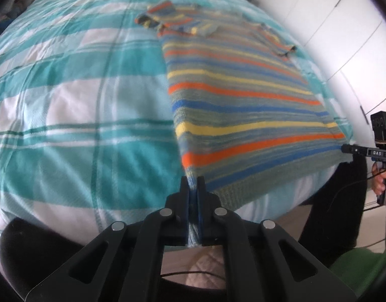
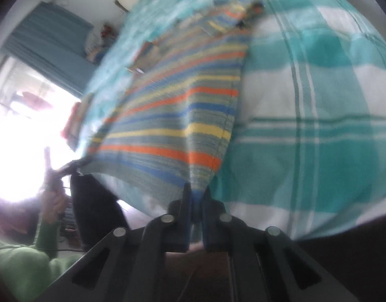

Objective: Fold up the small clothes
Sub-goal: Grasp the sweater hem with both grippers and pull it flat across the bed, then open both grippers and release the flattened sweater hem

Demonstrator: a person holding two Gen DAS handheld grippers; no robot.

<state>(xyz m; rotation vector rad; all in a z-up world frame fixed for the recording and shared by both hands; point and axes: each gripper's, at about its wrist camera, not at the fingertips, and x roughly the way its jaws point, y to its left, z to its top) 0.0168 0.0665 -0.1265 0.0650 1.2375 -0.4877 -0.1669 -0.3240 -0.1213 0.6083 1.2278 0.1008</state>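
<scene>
A striped knit sweater (image 1: 233, 95), grey-green with orange, yellow and blue bands, lies spread along the bed with its sleeves bunched at the far end (image 1: 167, 20). My left gripper (image 1: 193, 183) is shut on the sweater's near left hem corner. My right gripper (image 2: 196, 191) is shut on the near right hem corner; it also shows at the right edge of the left wrist view (image 1: 349, 149). The sweater also fills the right wrist view (image 2: 182, 105). The hem edge hangs slightly lifted between the two grippers at the bed's near edge.
The bed is covered with a teal and white checked duvet (image 1: 67, 100). White cupboard doors (image 1: 331, 25) stand to the right of the bed. A bright window with a teal curtain (image 2: 49, 40) is on the far side. My green sleeve (image 2: 21, 264) is low in view.
</scene>
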